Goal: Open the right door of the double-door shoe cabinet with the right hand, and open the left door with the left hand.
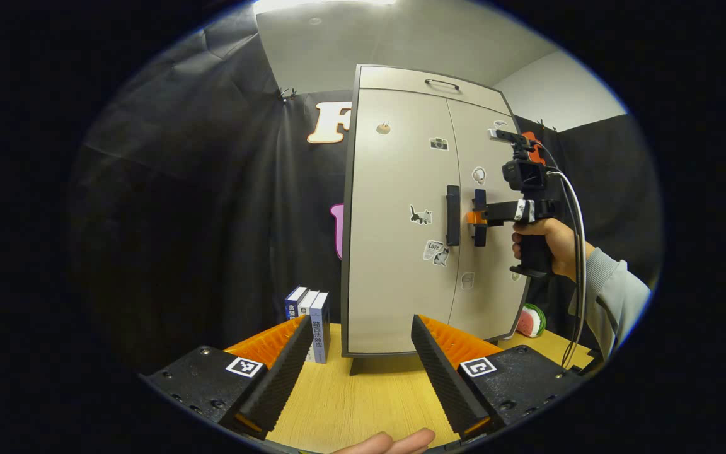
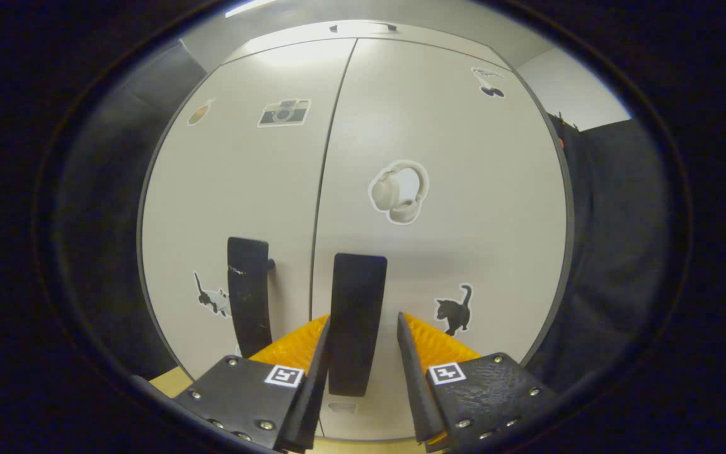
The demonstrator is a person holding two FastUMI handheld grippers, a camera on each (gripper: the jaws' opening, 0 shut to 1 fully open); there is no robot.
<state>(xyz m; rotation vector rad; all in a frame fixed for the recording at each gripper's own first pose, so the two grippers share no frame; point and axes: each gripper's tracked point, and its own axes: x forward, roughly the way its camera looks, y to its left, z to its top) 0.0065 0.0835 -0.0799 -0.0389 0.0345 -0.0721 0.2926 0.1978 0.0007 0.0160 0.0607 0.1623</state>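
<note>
Right gripper (image 2: 358, 353) closing in on the right door handle (image 2: 357, 321) of the shut shoe cabinet (image 1: 401, 265).
Its fingers are straddling the bar with a gap showing, not yet clenched; squeezing squarely before pulling outward looks wisest, while the left gripper (image 1: 360, 366) is waiting spread wide over the table (image 1: 363, 403).

Books (image 1: 310, 320) left of cabinet (image 1: 401, 252) (on table (image 1: 363, 403)).

Recording booth: black cloth wall (image 1: 212, 189), wooden table (image 1: 363, 403).
</note>
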